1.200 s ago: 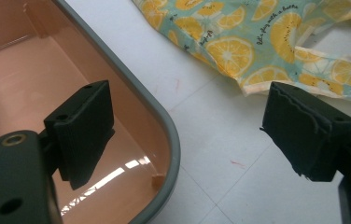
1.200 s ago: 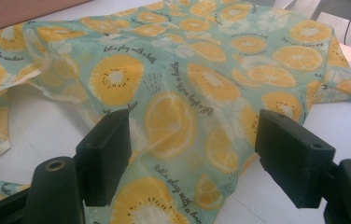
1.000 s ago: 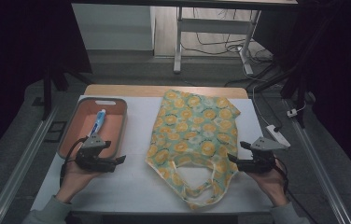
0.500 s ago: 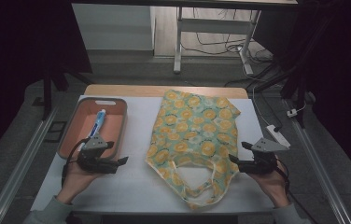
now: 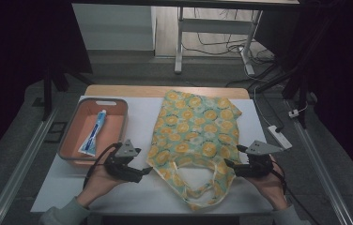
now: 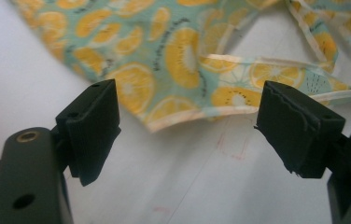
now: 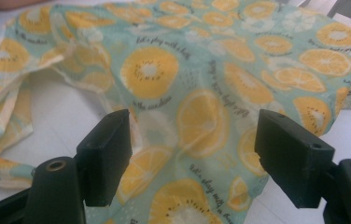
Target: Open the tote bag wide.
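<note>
From the high view, the fruit-print tote bag [image 5: 195,136] lies flat mid-table — thin, limp cloth, likely light, best pinched at its near corners. In the left gripper view the left tool [image 6: 187,126], just narrowing, stands open before the hem. In the right gripper view the right tool [image 7: 192,156] gapes over cloth — the bag's opening stays unclear.

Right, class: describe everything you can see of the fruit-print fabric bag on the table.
The fabric bag is thin, soft cloth, pale green with orange citrus slices and small black writing. It lies flat and slightly rumpled on the white table cover, mouth and two looped handles towards the person. Its near edges curl. Open grippers flank its near corners; nothing grips it.
</note>
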A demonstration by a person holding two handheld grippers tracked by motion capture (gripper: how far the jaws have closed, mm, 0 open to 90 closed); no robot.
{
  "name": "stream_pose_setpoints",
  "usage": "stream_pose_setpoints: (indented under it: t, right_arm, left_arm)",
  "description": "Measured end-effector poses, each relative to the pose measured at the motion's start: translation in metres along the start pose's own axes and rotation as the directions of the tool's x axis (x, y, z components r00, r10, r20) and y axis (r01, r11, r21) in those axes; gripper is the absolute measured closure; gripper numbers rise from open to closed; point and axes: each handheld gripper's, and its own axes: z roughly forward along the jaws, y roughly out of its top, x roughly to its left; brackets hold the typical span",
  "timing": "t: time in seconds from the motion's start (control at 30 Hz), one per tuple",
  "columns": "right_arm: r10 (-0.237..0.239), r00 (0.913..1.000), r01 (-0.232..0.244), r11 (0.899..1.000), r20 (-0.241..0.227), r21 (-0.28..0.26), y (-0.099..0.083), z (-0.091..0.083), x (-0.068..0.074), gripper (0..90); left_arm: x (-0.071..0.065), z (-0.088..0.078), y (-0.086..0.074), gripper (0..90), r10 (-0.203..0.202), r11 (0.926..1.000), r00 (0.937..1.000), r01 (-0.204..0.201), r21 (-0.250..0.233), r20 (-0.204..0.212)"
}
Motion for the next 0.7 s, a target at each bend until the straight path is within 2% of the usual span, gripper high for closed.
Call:
stream_pose_setpoints:
  t: [0.03,0.1,0.13,0.17,0.27,0.47,0.53,0.7]
  right_arm:
    - [-0.003,1.0,0.003,1.0,-0.001,0.005,-0.001,0.0,0.001,27.3]
    - [-0.006,1.0,0.007,1.0,-0.004,0.013,-0.002,0.001,0.002,27.3]
    - [-0.007,1.0,0.007,1.0,-0.004,0.017,-0.003,0.001,0.002,27.3]
    - [-0.008,1.0,0.008,1.0,-0.004,0.022,-0.004,0.002,0.002,27.3]
    - [0.0,0.9999,0.0,0.999,-0.01,0.032,-0.006,0.003,0.001,27.3]
    - [-0.037,0.9993,0.037,0.997,-0.005,0.072,-0.007,0.008,0.006,27.7]
    - [-0.054,0.9985,0.054,0.994,-0.001,0.093,-0.007,0.01,0.008,27.9]
    - [-0.043,0.999,0.042,0.988,0.005,0.146,-0.011,0.018,0.007,33.3]
  left_arm:
    - [-0.003,0.011,0.005,22.1,0.01,0.9998,0.9999,-0.01,0.018,0.008]
    - [-0.004,0.022,0.01,22.4,0.016,0.9992,0.9998,-0.017,0.037,0.011]
    - [-0.004,0.022,0.01,22.6,0.016,0.9992,0.9998,-0.017,0.037,0.011]
    - [-0.004,0.032,0.015,23.0,0.019,0.9987,0.9997,-0.019,0.048,0.013]
    - [-0.003,0.048,0.021,23.8,0.016,0.9977,0.9999,-0.015,0.066,-0.002]
    - [0.0,0.066,0.025,29.6,0.017,0.9983,0.999,-0.015,0.056,-0.04]
    - [0.003,0.073,0.025,30.0,0.008,0.9975,0.9987,-0.004,0.071,-0.051]
    - [0.006,0.083,0.022,37.9,-0.001,0.9941,0.9971,0.009,0.108,-0.076]
